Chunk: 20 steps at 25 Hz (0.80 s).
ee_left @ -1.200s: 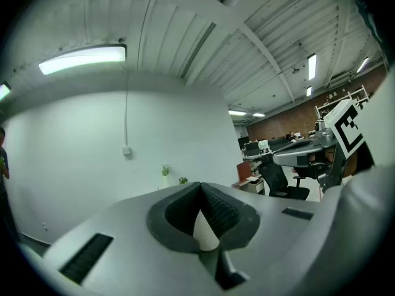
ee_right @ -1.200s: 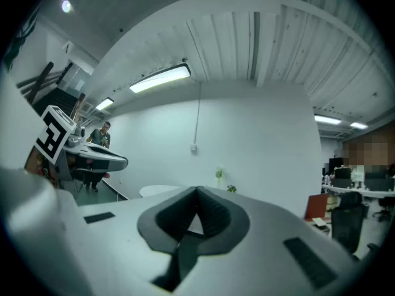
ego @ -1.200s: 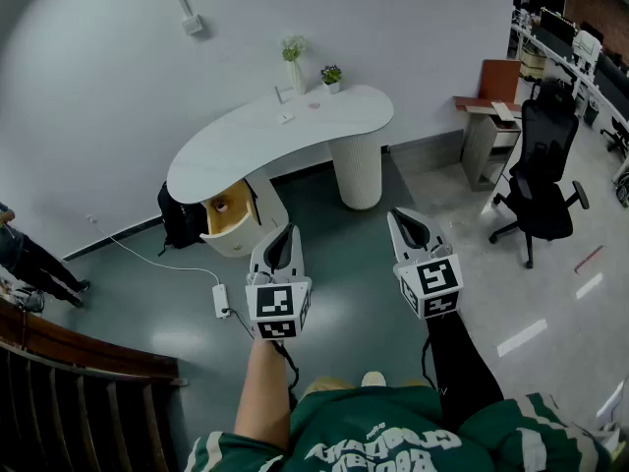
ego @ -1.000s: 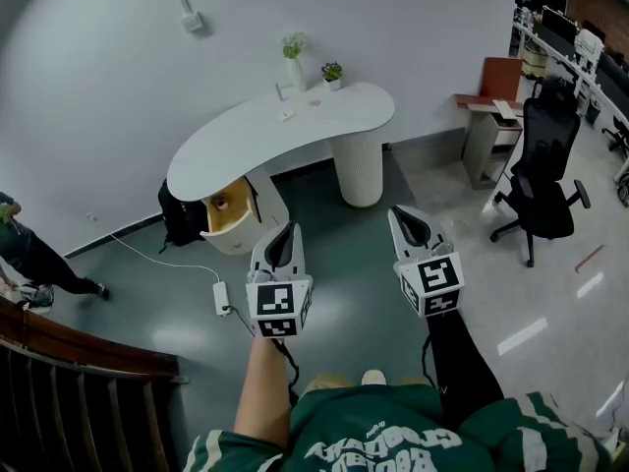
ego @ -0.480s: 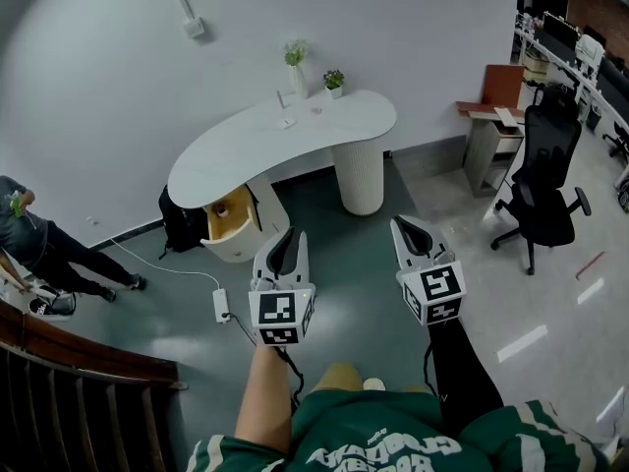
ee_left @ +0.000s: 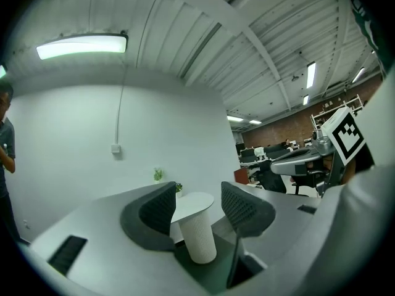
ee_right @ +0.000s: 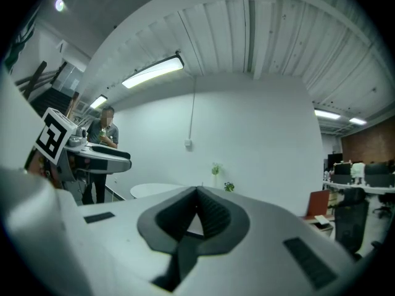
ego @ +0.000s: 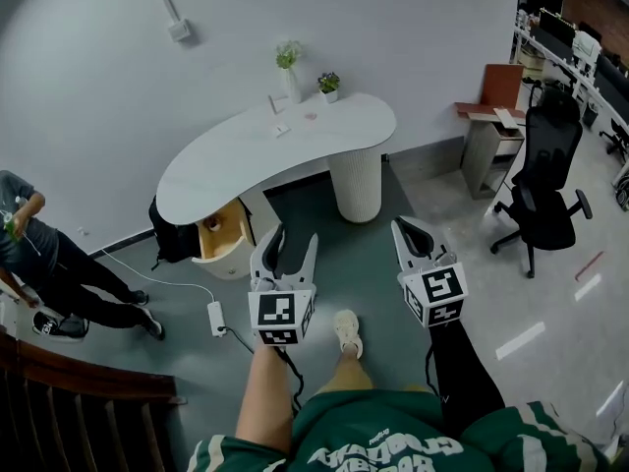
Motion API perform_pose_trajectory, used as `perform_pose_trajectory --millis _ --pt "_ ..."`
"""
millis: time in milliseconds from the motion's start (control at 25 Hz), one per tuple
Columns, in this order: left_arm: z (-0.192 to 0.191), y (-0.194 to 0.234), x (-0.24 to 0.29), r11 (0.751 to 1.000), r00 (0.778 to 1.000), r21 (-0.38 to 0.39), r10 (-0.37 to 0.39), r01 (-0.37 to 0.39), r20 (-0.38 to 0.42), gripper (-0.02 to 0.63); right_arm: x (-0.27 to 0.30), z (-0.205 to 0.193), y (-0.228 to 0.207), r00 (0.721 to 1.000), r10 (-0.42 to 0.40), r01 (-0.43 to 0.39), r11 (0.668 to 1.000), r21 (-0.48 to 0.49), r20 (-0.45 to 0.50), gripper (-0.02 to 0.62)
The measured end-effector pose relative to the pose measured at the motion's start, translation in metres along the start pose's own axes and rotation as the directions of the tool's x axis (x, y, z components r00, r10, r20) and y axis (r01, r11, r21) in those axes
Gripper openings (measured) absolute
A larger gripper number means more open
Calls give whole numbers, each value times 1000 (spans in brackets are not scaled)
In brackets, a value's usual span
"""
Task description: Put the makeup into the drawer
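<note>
A white curved desk [ego: 246, 155] stands ahead against the wall, with a wooden drawer [ego: 218, 236] open under its left end. Small makeup items [ego: 282, 130] lie on the desktop near two little potted plants [ego: 329, 83]. My left gripper [ego: 293, 239] hovers in mid-air short of the desk. Its jaws have just been opening and stand open, with nothing between them. In the left gripper view the left gripper [ee_left: 196, 205] frames the desk's ribbed pedestal [ee_left: 197, 238]. My right gripper [ego: 406, 228] is level beside it. The right gripper [ee_right: 197, 193] is shut and holds nothing.
A person [ego: 44, 264] stands at the left by a stair railing [ego: 69, 401]. A black bag [ego: 165, 229] and a power strip [ego: 214, 315] lie left of the drawer. An office chair [ego: 545, 180] and a small cabinet [ego: 491, 116] are at the right.
The left jaws have gone from shut to open. Both grippers have moved toward the desk, a foot has stepped forward, and the person at the left has walked further into view.
</note>
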<state>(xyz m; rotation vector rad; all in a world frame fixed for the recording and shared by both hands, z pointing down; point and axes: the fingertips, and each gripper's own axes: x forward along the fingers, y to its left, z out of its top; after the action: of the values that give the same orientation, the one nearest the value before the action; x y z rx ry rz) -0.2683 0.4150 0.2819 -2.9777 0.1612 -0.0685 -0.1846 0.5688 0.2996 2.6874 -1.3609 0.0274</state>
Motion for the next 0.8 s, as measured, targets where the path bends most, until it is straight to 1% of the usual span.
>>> perform_pose_trajectory --millis 200,520,800 --pt "-3 36 63 1000 1000 -9 -14 14 17 219 64 2 -21 1000 -17 17 1000 0 -1 3" --pt "3 109 177 999 998 -4 -51 51 35 219 190 26 -54 999 -39 39 999 1 19 3" --pt "-10 174 262 999 998 -6 -53 54 23 218 295 29 -68 999 -30 30 999 13 31 4"
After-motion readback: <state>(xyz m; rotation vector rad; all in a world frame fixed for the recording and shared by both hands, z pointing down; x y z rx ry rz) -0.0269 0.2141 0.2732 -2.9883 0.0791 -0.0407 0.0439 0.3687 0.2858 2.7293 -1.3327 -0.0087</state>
